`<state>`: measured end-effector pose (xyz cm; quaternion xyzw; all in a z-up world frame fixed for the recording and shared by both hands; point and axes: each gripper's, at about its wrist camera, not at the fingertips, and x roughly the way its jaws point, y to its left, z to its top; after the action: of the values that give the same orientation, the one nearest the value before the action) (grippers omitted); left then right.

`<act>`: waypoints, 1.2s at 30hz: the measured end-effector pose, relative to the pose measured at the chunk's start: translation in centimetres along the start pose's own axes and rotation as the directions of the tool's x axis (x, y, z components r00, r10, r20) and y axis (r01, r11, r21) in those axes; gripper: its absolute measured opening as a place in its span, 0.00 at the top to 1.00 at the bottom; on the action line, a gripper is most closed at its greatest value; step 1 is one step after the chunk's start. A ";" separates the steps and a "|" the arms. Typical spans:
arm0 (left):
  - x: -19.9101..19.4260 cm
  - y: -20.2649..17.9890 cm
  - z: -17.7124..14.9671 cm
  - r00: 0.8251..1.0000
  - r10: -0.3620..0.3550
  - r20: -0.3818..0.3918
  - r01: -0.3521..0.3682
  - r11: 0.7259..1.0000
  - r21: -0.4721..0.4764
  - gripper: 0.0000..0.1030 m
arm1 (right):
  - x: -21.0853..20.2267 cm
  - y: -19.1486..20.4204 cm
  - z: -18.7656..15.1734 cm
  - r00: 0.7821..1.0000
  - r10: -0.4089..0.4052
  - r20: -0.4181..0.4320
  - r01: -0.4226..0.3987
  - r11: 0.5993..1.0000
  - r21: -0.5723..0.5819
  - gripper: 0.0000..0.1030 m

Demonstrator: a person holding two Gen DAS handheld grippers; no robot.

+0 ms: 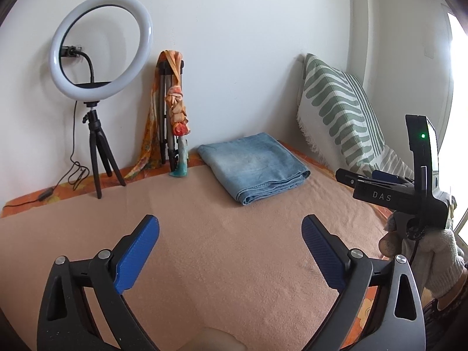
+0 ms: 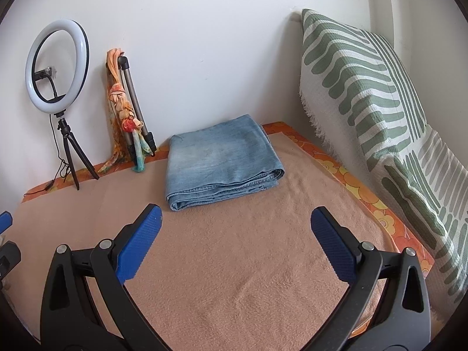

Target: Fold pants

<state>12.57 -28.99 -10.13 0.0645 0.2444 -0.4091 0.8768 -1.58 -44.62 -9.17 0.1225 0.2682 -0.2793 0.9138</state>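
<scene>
Item: pants [image 2: 222, 161], blue denim, laid as a compact squared stack of several layers on the peach blanket [image 2: 234, 263], toward the far wall. Layered hems are turned toward the cameras. No loose leg is seen trailing out.

Left gripper [image 1: 231, 251]: jaws spread wide, nothing held, hung over bare blanket well short of the pants.

Right gripper [image 2: 235, 244]: jaws likewise spread wide and empty, pointed at the stack's near edge but apart from it. Its body is also seen from the left wrist view, held in a gloved hand [image 1: 433, 263].

Surroundings: ring light [image 1: 101, 46] on a small tripod, folded stand draped with an orange scarf [image 1: 175, 108], green-striped cushion [image 2: 365, 87] along the right.

Step judged: folding appears finished, with the grippers clear of the cloth; whether the stack's far side is tidy cannot be told from these views.

Next move, if any: only a light squaring of the near edge is called for, taken with a shallow pinch so the layers are not dragged apart.
</scene>
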 end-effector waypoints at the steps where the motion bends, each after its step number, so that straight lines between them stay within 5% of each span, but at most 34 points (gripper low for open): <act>1: -0.1 0.0 0.0 1.000 0.001 0.001 -0.001 1.000 -0.003 0.04 | 0.0 0.1 0.0 1.000 -0.005 0.002 0.005 1.000 -0.009 0.00; 7: 0.0 -0.7 0.0 0.998 0.063 -0.003 -0.063 0.998 0.029 0.01 | 0.0 0.4 -0.3 1.000 -0.011 0.003 0.011 0.999 -0.033 0.00; 36: 0.3 -0.6 0.0 0.997 0.057 -0.043 -0.056 0.998 0.040 0.01 | 0.8 0.2 -0.6 1.000 0.000 -0.013 0.000 1.000 -0.004 0.00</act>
<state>12.24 -29.60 -10.22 0.0976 0.2538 -0.3873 0.8810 -1.18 -44.60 -10.05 0.1226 0.2748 -0.2779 0.9123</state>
